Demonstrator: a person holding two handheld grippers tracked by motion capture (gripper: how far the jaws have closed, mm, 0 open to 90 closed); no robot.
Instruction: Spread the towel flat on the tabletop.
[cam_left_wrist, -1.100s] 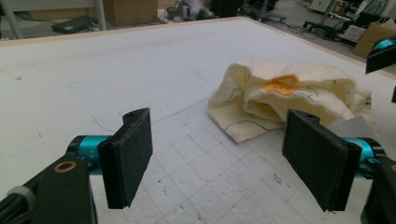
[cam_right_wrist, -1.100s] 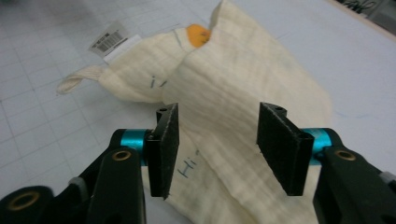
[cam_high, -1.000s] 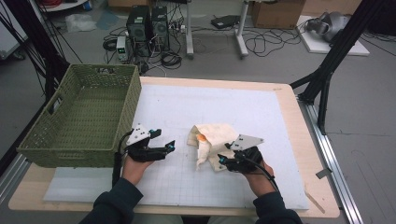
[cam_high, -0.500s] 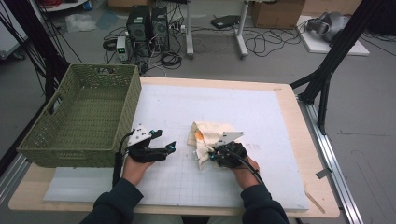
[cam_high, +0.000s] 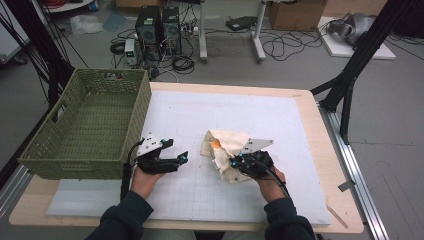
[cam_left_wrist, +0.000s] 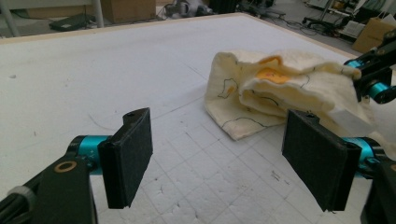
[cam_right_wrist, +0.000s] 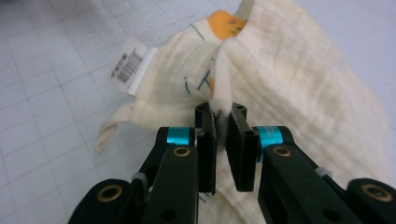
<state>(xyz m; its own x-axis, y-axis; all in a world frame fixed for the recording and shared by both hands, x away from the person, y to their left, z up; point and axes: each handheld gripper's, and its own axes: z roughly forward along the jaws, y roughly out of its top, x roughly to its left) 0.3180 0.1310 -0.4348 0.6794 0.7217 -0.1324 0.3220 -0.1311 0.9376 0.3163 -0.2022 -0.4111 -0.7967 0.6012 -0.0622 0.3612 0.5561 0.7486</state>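
Cream cloth (cam_right_wrist: 280, 84), centre frame on the bench (cam_high: 310, 130): right tool (cam_right_wrist: 220, 119) has just closed, pinching a fold. Left tool (cam_left_wrist: 224, 154) stays open, empty. Lift seems possible.

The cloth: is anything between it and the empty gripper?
No. The left gripper stands open, and only bare white mat lies between it and the cream cloth. The right gripper already pinches a fold.

Unreadable barcode tag (cam_right_wrist: 132, 64) on cloth (cam_right_wrist: 289, 88).
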